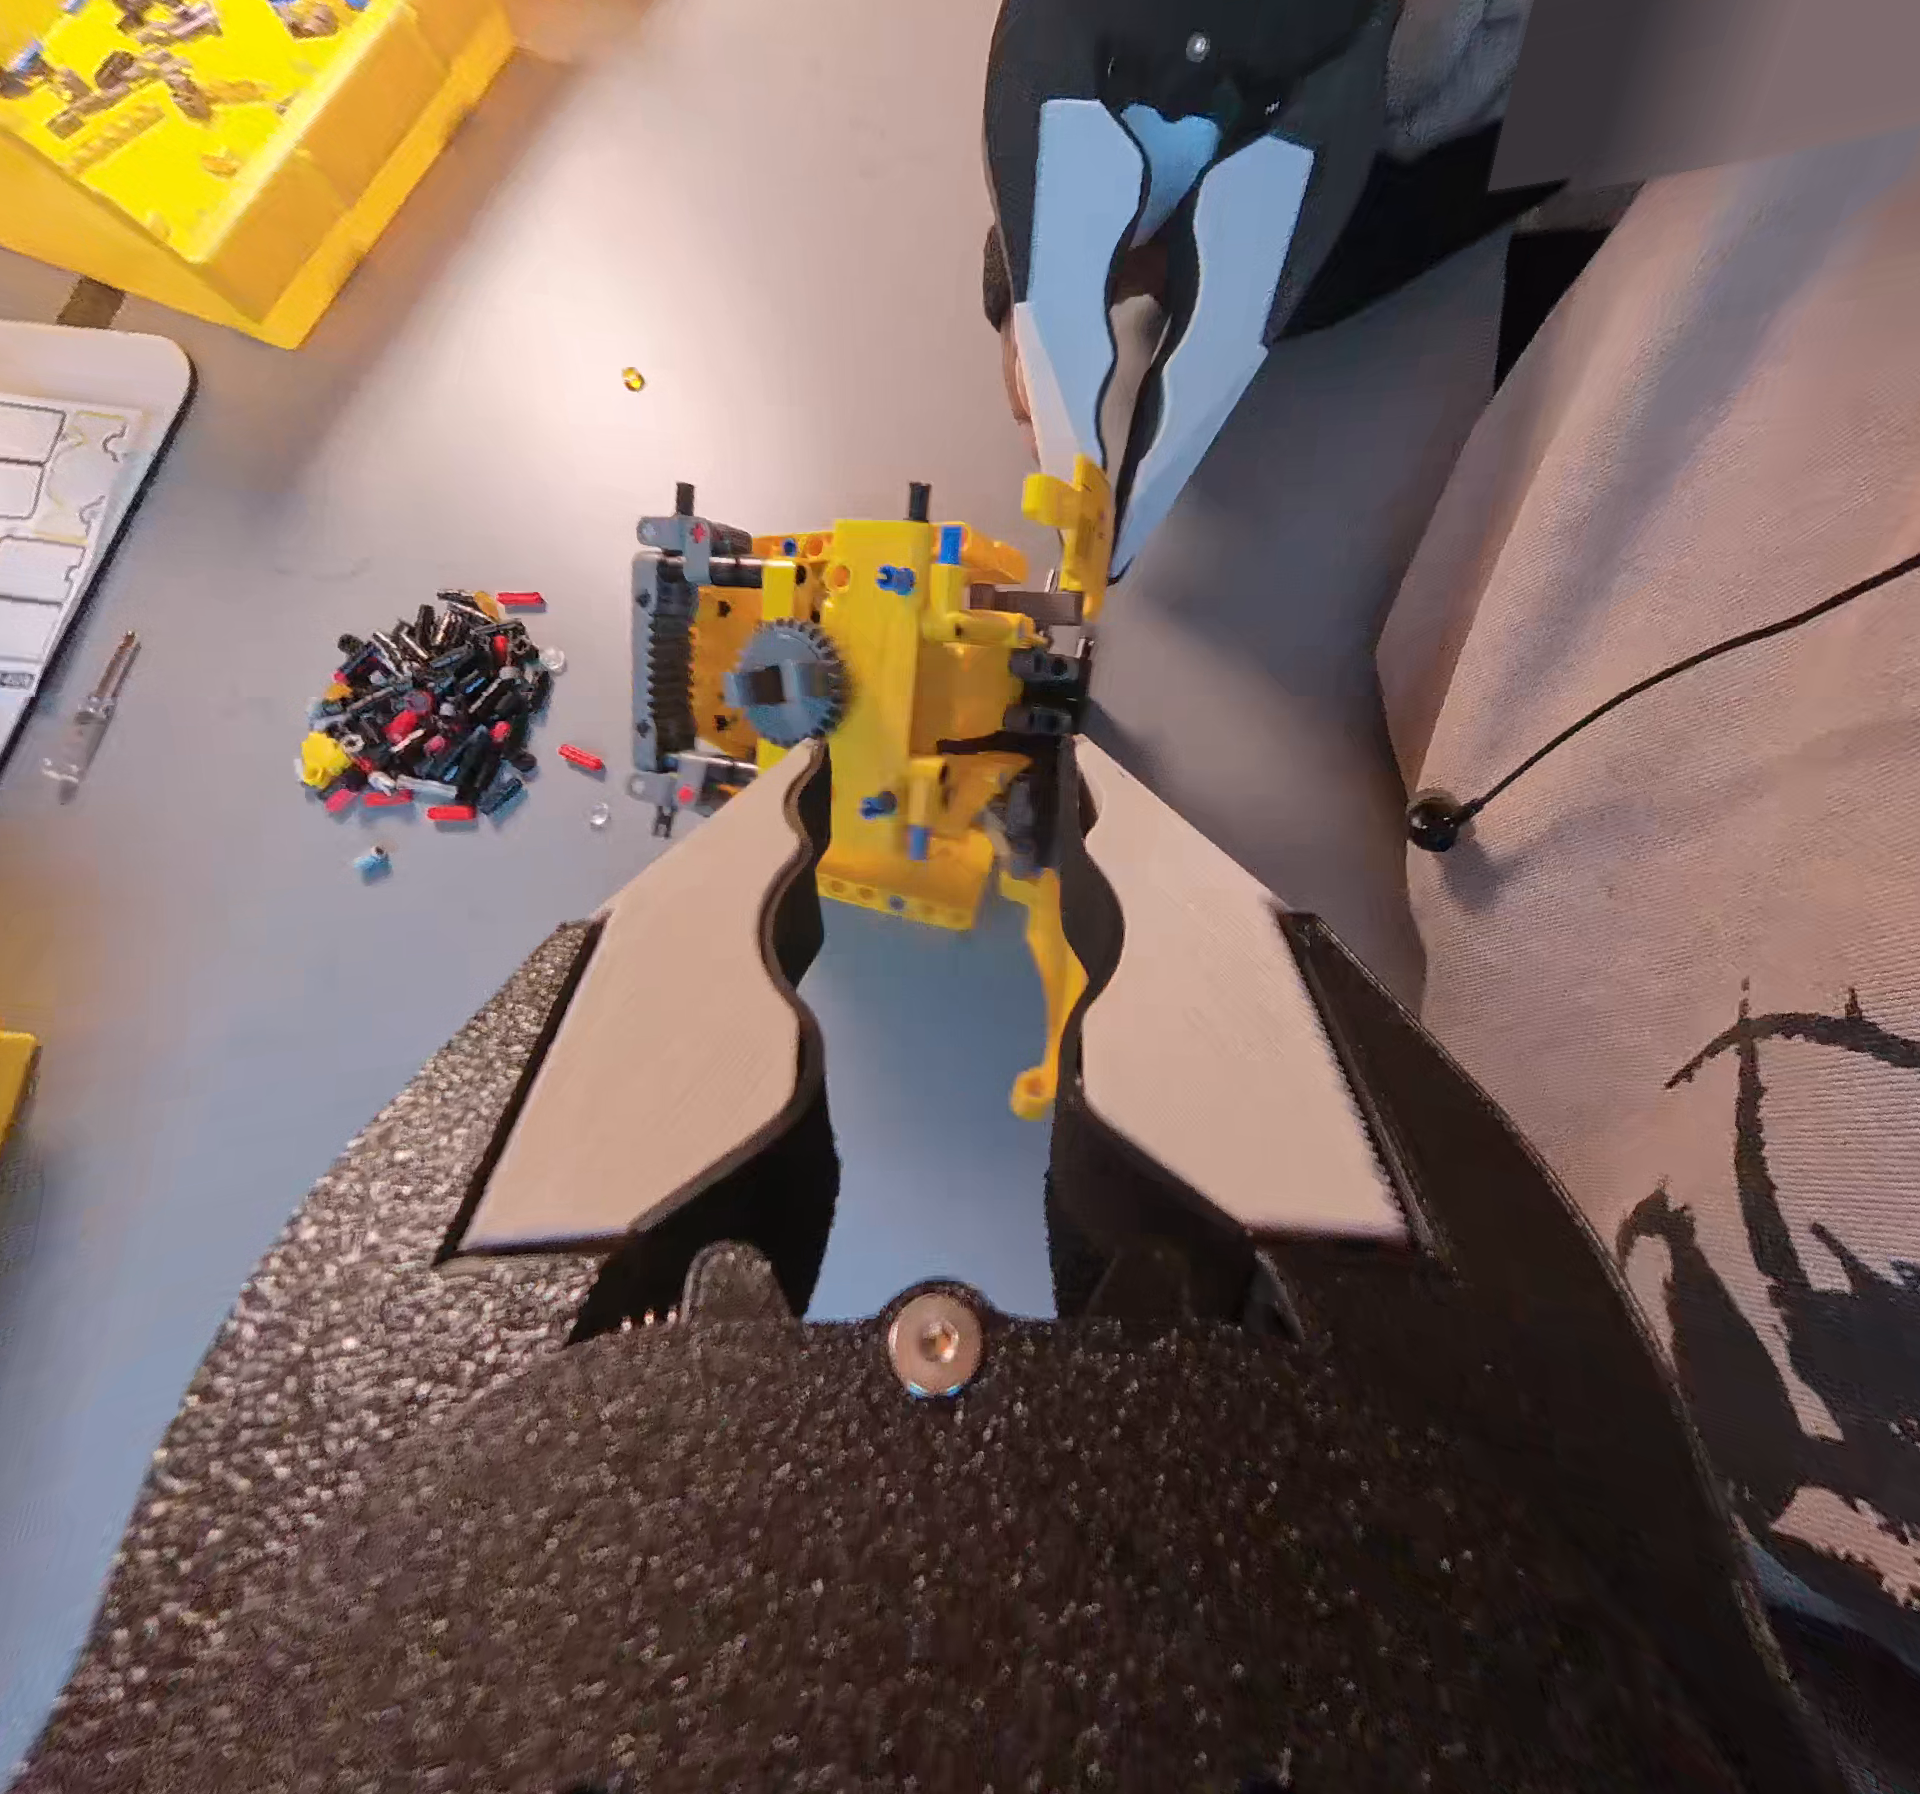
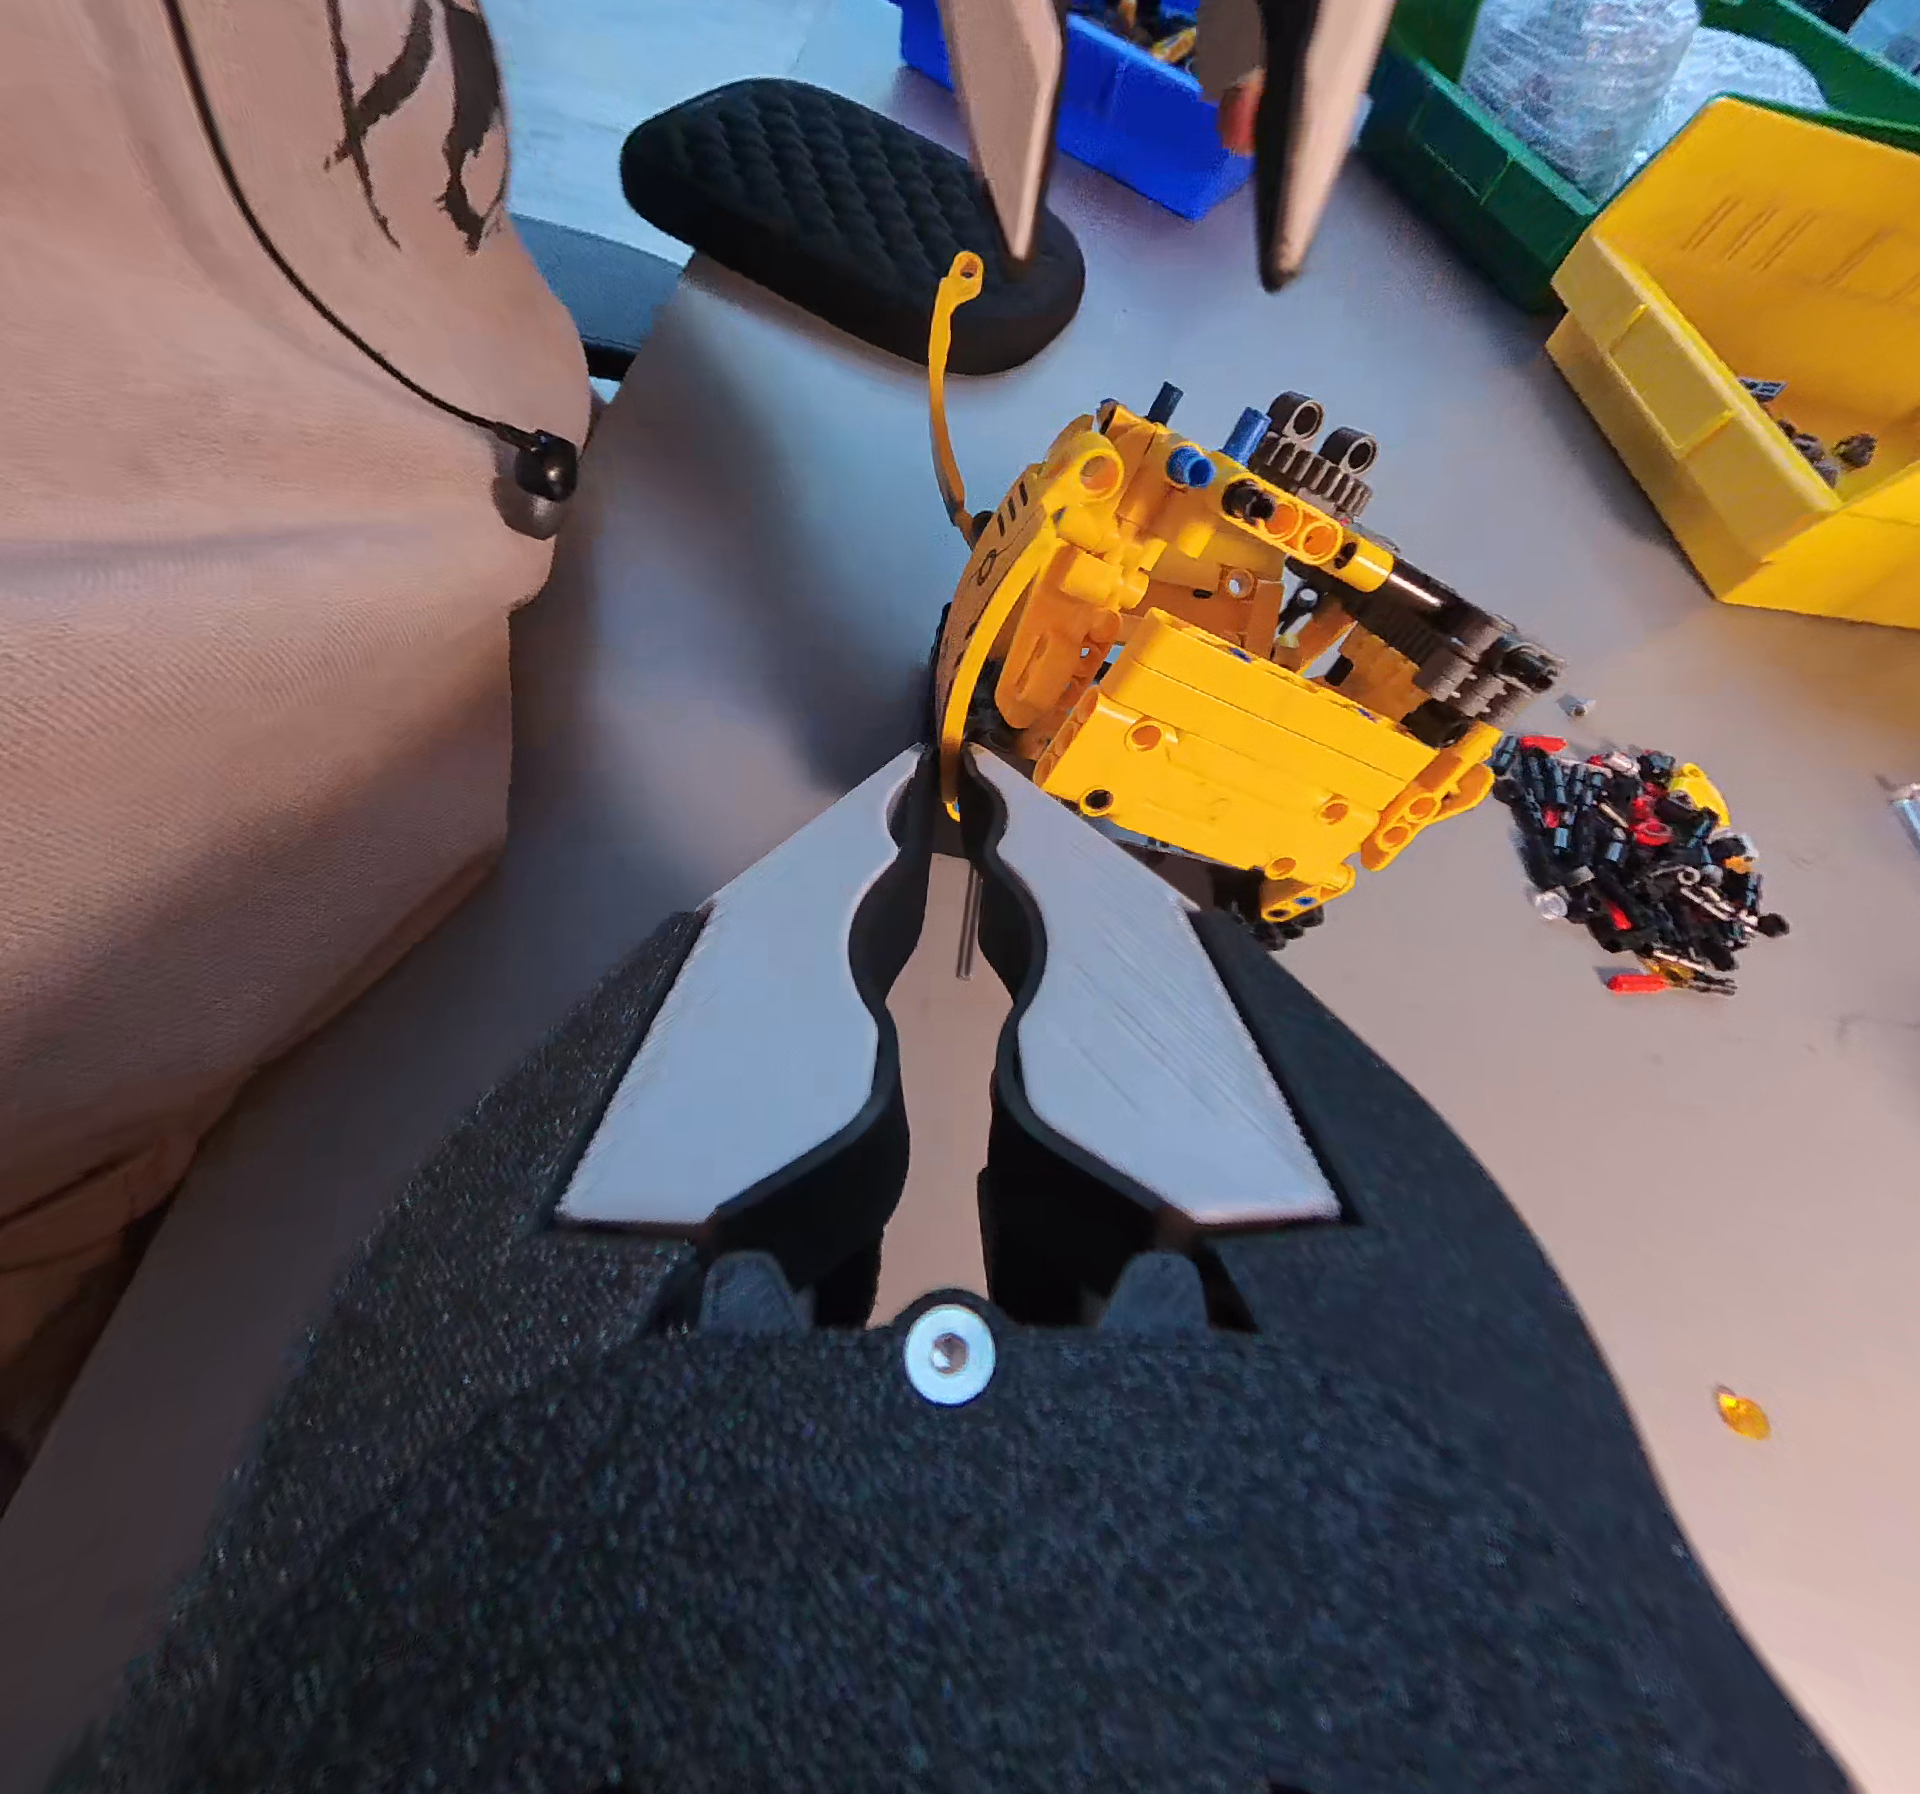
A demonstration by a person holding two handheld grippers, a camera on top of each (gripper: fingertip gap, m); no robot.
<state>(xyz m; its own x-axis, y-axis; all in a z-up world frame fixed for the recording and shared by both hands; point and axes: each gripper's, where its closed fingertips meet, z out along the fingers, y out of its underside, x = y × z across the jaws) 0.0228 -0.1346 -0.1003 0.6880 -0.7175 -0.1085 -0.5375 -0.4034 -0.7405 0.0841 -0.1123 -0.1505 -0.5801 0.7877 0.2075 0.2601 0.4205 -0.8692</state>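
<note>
Between ribbed grey fingers [image 1: 727, 965], blocky yellow brick model [image 1: 883, 695].

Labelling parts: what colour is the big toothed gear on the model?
Grey gear, on the yellow model; clearest in the left wrist view.

Yellow toy model [image 2: 1226, 705] with grey gears; black, red loose parts [image 2: 1642, 871]; yellow [image 2: 1745, 373], green [image 2: 1475, 134], blue bins [image 2: 1132, 123]; grey counter [image 1: 831, 186].

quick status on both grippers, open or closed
left gripper: open, fingers either side of the yellow brick model.
right gripper: shut on the model's curved yellow piece.
</note>
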